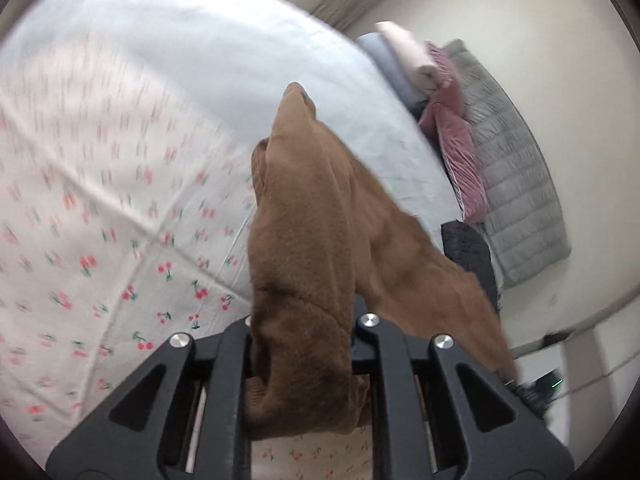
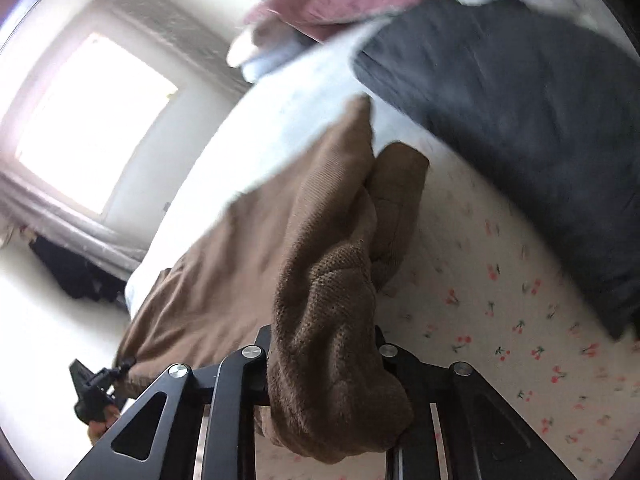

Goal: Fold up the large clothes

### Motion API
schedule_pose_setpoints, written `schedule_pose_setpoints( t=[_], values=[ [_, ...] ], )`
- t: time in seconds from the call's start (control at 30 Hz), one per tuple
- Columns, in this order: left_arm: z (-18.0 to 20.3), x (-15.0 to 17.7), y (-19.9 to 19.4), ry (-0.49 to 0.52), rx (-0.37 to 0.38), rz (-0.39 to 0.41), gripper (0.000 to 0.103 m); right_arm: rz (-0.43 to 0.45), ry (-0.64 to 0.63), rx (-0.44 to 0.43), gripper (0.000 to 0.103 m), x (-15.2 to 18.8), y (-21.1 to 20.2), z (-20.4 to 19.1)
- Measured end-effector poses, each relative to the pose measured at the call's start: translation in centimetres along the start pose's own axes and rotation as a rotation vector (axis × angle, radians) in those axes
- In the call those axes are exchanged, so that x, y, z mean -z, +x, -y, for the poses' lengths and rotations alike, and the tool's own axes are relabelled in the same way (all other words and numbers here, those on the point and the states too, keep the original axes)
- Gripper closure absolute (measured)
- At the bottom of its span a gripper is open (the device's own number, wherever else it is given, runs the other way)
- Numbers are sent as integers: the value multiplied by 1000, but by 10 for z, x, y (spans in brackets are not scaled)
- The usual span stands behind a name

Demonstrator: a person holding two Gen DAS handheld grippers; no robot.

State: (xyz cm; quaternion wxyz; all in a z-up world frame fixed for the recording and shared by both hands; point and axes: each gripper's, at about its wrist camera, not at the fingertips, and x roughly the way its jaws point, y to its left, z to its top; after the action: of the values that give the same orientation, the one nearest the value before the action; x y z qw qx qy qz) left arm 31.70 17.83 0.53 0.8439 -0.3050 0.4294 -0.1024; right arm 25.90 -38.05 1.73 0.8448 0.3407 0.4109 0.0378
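A brown knitted garment point(image 1: 304, 240) hangs lifted above the bed, stretched between both grippers. My left gripper point(image 1: 302, 320) is shut on a bunched fold of it, and the cloth drapes over and hides the fingertips. In the right wrist view the same brown garment point(image 2: 320, 280) is bunched in my right gripper point(image 2: 324, 340), which is shut on it, with a loose part trailing away to the left. The other gripper point(image 2: 96, 388) shows at the lower left edge of that view, holding the cloth's far end.
The bed carries a cherry-print sheet point(image 1: 100, 200) and a pale blue sheet point(image 1: 224, 48). Folded clothes point(image 1: 404, 60), a pink garment point(image 1: 452, 140), a grey quilted blanket point(image 1: 516, 184) and a dark garment point(image 2: 520, 140) lie along its far side. A bright window point(image 2: 92, 120) is on the wall.
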Motion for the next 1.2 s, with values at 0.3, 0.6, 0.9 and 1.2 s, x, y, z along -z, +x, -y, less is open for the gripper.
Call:
schedule_pose_setpoints(
  t=[0.3, 0.6, 0.9, 1.2],
  values=[
    [19, 47, -123, 211, -21, -90, 87, -52, -122, 8, 82, 38, -104, -52],
    [-29, 142, -167, 296, -102, -238, 85, -213, -142, 68, 80, 157, -127, -9],
    [-93, 198, -122, 371, -237, -463, 64, -412, -26, 180, 64, 215, -92, 86],
    [-54, 134, -125, 542, -304, -321, 23, -312, -114, 225, 35, 156, -110, 65]
  ],
)
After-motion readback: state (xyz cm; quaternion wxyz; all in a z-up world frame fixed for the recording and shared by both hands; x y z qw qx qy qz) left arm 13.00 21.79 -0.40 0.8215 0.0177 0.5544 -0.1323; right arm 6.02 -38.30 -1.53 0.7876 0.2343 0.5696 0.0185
